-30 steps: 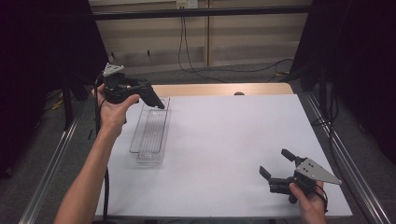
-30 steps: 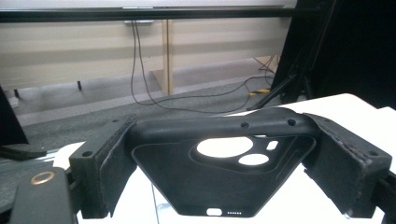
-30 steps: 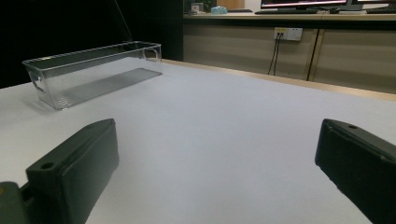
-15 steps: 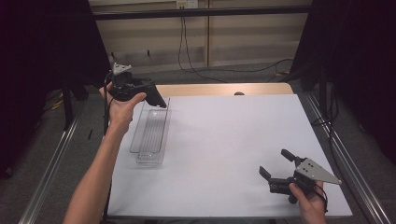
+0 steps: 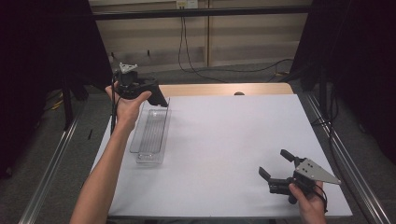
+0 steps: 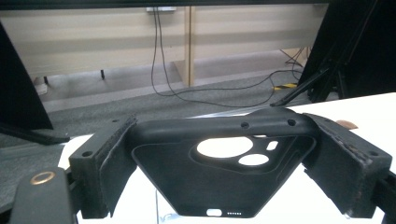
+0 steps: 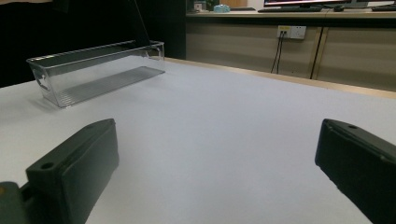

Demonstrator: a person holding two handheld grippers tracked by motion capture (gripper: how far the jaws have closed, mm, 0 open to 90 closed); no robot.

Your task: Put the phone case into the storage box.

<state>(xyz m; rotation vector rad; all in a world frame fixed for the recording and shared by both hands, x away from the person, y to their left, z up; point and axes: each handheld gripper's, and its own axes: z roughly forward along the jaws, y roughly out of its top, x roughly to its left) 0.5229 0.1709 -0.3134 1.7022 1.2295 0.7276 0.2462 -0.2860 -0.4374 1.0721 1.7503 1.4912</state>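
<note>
Phone case: black, camera cut-outs at one end. Clamped across its width in the left tool, held in the air over the far end of the bin, at the far left of the bench. Likely light, thin-walled and flexible; it should bow if squeezed hard, so grip on the side rims near the stiffer corners, not the open back. Matte surface, probably not slippery, not fragile

Bin: clear plastic, long and narrow, nothing seen in it. Rigid, light, likely to slide if nudged

Right tool: jaws apart, holding nothing, low over the near right of the bench, well apart from the bin
</note>
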